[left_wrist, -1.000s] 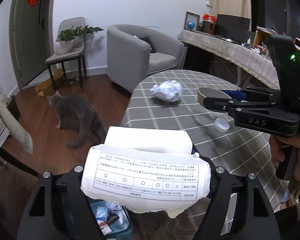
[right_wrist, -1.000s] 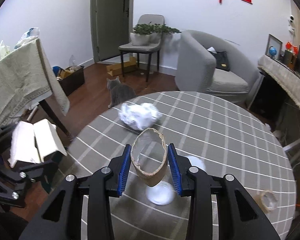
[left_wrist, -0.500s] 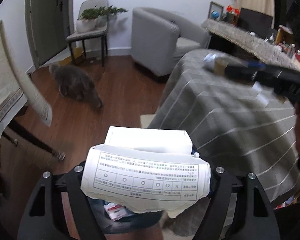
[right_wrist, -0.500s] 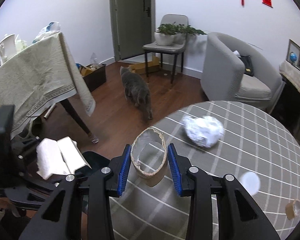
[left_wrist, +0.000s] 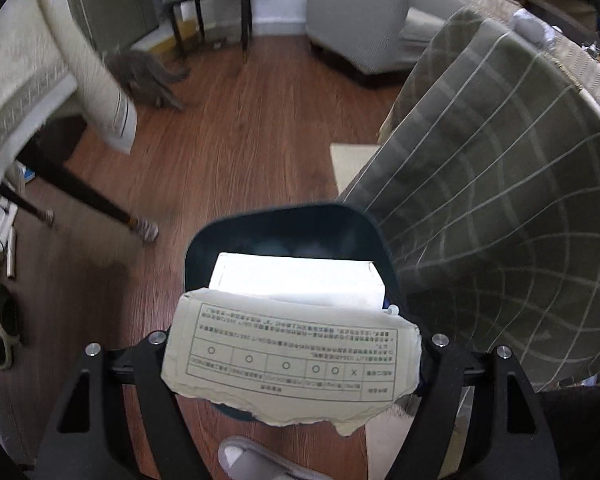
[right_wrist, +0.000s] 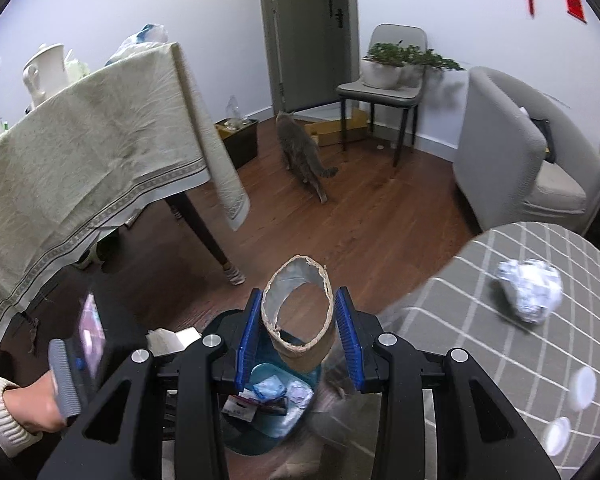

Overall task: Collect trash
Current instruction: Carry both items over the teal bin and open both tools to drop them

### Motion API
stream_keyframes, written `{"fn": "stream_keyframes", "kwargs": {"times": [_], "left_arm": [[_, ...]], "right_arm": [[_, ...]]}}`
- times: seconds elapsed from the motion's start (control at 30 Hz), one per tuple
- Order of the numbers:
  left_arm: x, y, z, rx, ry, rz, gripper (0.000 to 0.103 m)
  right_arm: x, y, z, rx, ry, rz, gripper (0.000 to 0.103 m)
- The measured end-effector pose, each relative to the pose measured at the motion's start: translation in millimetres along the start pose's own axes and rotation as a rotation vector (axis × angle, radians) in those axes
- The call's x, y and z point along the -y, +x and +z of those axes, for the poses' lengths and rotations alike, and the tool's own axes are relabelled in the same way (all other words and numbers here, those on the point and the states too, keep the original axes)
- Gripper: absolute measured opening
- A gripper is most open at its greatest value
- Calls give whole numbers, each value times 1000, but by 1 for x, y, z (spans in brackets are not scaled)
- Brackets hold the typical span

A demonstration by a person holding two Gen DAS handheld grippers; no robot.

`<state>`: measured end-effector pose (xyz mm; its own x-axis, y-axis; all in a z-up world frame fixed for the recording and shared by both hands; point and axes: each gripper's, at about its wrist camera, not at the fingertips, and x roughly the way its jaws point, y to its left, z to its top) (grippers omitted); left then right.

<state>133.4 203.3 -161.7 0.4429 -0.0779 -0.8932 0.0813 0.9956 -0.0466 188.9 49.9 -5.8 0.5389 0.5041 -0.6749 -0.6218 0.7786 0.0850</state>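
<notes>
Left wrist view looks steeply down: the left gripper (left_wrist: 295, 344) has its fingers clamped on a torn cardboard box (left_wrist: 293, 320), whose printed flap faces the camera, and the box hangs directly over the open mouth of a dark blue bin (left_wrist: 203, 248) standing on the wooden floor (left_wrist: 239, 128). The bin sits just beside the hanging edge of the grey checked cloth covering the bench (left_wrist: 500, 184). A slipper toe (left_wrist: 251, 456) shows at the bottom edge.

From the right wrist view, the right gripper (right_wrist: 297, 328) has its blue-padded fingers (right_wrist: 245, 332) clamped on a cardboard tube (right_wrist: 300, 320), ragged at its open end, held above the same bin (right_wrist: 267, 436); wrappers and small packets (right_wrist: 267, 396) lie inside it. The box (right_wrist: 171, 338) in the other gripper is partly visible at the left, blurred, with a hand (right_wrist: 35, 408) in a knitted cuff behind it.

On the bench (right_wrist: 480, 320), near its far edge, lies a crumpled foil ball (right_wrist: 530, 290); two small white discs (right_wrist: 572, 408), possibly lids, lie toward the right edge. A grey cat (right_wrist: 302, 150) stands on the floor well beyond the bin.
</notes>
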Motion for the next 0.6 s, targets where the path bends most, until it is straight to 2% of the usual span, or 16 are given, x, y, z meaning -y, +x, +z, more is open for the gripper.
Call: {"fn": "stream_keyframes", "kwargs": {"times": [0.1,0.27,0.3,0.47,0.6], "left_arm": [[-10,13,-7,-68,-21,3,78],[-23,20,-15,-102,-31,1,85],[-25,21,-16,-103,-34,-3,88],[-27,18,-15,-96,-29,-3,88],[-28,3,-11,-53,-26,17,88]], "right_arm": [[-7,7,0,-11,-2,15,37],[-16,20,1,-34,3,34,37],[-17,23,1,-40,6,37,37],[-23,37,-1,-73,6,40,37],[-29,51,-6,-112,-3,39,37]]}}
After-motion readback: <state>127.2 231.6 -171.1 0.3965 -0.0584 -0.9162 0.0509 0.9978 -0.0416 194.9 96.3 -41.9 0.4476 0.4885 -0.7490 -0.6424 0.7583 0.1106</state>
